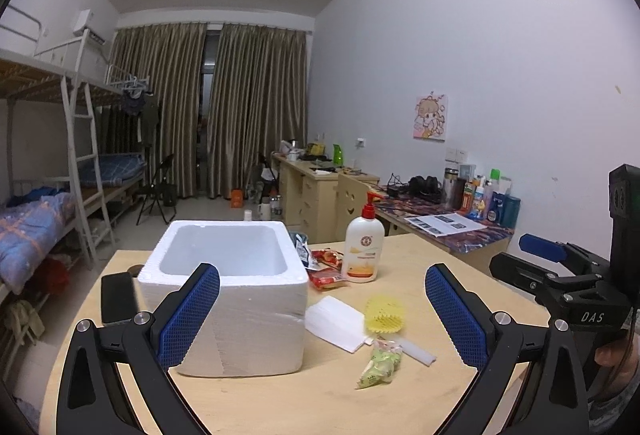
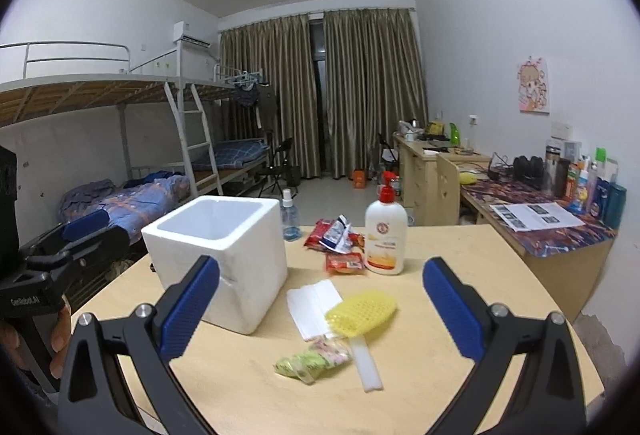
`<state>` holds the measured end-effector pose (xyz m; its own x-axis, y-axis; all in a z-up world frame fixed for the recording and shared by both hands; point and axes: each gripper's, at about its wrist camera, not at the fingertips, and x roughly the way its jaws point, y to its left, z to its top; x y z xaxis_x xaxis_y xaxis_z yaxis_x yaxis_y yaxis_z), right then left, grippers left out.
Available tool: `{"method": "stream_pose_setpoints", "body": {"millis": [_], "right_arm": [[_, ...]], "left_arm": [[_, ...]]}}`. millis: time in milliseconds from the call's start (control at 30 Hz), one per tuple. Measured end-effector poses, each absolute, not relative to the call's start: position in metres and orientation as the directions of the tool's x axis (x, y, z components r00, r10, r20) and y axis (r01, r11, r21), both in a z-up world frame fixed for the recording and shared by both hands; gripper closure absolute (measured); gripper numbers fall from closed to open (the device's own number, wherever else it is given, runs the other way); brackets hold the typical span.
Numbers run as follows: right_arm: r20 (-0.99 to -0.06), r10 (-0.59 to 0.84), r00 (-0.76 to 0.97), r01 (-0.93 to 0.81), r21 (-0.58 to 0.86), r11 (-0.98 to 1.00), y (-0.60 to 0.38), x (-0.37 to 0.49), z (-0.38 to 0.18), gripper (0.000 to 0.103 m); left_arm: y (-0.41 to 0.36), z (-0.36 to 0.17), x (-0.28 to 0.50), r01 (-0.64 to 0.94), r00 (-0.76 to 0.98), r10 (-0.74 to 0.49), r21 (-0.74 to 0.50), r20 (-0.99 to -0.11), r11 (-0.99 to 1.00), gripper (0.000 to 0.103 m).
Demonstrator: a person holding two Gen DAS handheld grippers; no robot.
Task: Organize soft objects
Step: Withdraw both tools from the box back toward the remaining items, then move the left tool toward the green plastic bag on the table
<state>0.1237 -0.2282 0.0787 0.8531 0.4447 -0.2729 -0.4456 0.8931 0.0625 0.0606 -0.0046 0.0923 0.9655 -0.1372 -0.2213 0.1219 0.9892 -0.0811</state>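
Note:
An open white foam box (image 1: 240,299) (image 2: 224,259) stands on the left part of the wooden table (image 1: 280,403). To its right lie a yellow foam net (image 1: 384,315) (image 2: 360,309), a stack of white foam sheets (image 1: 336,321) (image 2: 310,303), a green packet (image 1: 380,365) (image 2: 312,357) and a white foam strip (image 1: 416,351) (image 2: 368,363). My left gripper (image 1: 322,269) is open and empty above the table's near edge. My right gripper (image 2: 322,263) hovers open and empty beside it, short of the yellow net.
Red snack packets (image 2: 344,261) and a pump lotion bottle (image 2: 386,239) stand behind the soft items. A spray bottle (image 2: 289,215) sits behind the box, and a black flat object (image 1: 116,297) lies at its left. Desks line the right wall, bunk beds the left.

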Motion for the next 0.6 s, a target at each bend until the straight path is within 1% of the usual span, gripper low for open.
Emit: {"method": "stream_pose_setpoints", "body": {"millis": [333,600], "right_arm": [[-0.313,0.415,0.854,-0.417,0.063,0.907,-0.240,0.123,0.065,0.000],[-0.374,0.385,0.844,-0.387,0.073,0.919,-0.248,0.138,0.051,0.000]], "left_arm": [[-0.021,0.077,0.065,0.199,0.940,-0.208,-0.063,-0.271,0.978,0.000],[-0.035,0.062,0.084,0.255,0.901,-0.258,-0.056,-0.349,0.965,0.000]]}}
